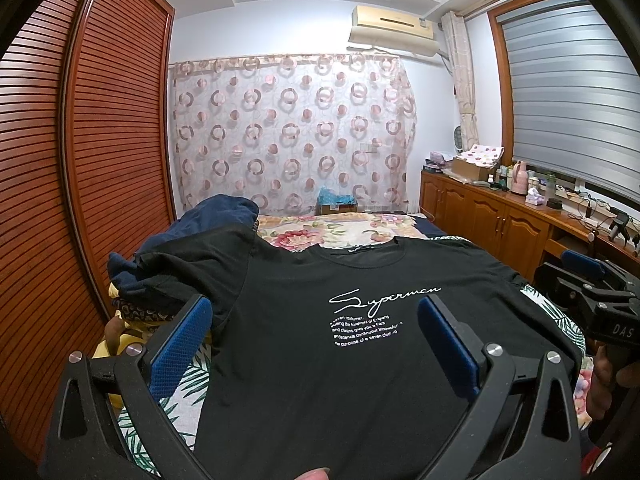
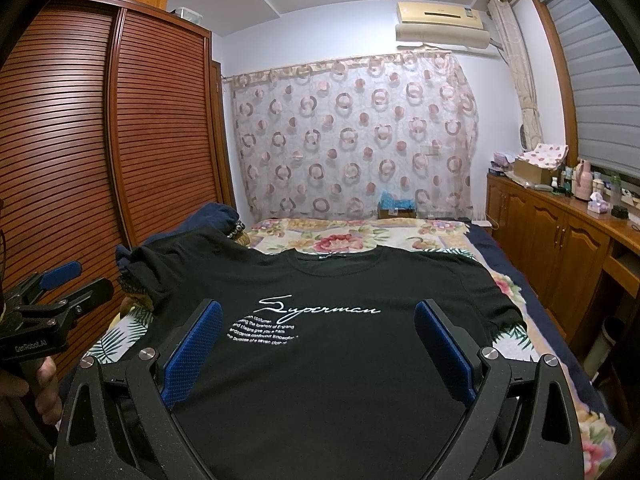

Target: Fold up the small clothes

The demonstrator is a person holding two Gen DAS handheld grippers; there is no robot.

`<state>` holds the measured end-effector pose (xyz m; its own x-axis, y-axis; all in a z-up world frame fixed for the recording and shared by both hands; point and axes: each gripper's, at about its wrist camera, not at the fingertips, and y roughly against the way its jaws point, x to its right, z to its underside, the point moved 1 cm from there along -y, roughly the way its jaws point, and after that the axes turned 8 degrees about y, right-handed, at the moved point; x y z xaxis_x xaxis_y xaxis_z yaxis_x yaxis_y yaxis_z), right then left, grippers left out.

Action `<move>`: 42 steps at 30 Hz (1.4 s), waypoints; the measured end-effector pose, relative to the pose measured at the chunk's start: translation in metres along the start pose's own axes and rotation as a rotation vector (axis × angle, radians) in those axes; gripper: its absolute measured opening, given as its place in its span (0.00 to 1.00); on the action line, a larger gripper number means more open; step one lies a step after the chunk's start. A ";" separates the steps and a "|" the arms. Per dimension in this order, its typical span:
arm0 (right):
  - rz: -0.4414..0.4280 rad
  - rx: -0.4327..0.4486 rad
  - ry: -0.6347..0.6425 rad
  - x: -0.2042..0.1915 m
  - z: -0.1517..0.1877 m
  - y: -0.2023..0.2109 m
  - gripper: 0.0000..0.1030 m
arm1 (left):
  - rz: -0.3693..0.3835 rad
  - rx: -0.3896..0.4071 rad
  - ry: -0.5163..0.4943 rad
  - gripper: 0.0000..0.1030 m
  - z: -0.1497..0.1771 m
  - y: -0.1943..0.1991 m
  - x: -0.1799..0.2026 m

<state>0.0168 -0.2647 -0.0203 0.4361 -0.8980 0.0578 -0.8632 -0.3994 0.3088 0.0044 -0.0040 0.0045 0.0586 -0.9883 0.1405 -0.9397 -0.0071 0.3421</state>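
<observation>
A black T-shirt (image 1: 304,344) with white "Superman" script lies front side up on the bed, collar at the far end; it also shows in the right wrist view (image 2: 320,360). Its left sleeve (image 1: 192,268) rests bunched on a heap of clothes. My left gripper (image 1: 316,344) is open above the shirt's lower left part, blue pads wide apart. My right gripper (image 2: 318,344) is open above the lower middle of the shirt. Each gripper shows in the other's view: the right gripper (image 1: 588,280) at the right edge, the left gripper (image 2: 60,280) at the left edge.
A pile of dark blue and patterned clothes (image 1: 208,220) sits at the bed's left. The floral bedspread (image 2: 360,236) stretches beyond the shirt. A slatted wooden wardrobe (image 1: 80,160) stands close on the left, a cluttered wooden cabinet (image 2: 560,232) on the right.
</observation>
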 end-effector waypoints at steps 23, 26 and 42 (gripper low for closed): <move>-0.069 -0.029 -0.012 -0.002 0.002 -0.017 0.95 | -0.039 -0.058 0.038 1.00 0.003 -0.006 -0.023; -0.079 -0.043 0.002 -0.003 0.001 -0.030 0.95 | -0.058 -0.078 0.047 1.00 0.006 -0.015 -0.042; -0.218 -0.181 0.076 0.010 -0.020 -0.133 0.95 | -0.149 -0.126 0.081 1.00 -0.021 -0.071 -0.129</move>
<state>0.1413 -0.2167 -0.0415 0.6302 -0.7754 0.0403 -0.6907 -0.5360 0.4854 0.0706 0.1275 -0.0186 0.2257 -0.9622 0.1524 -0.8691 -0.1281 0.4778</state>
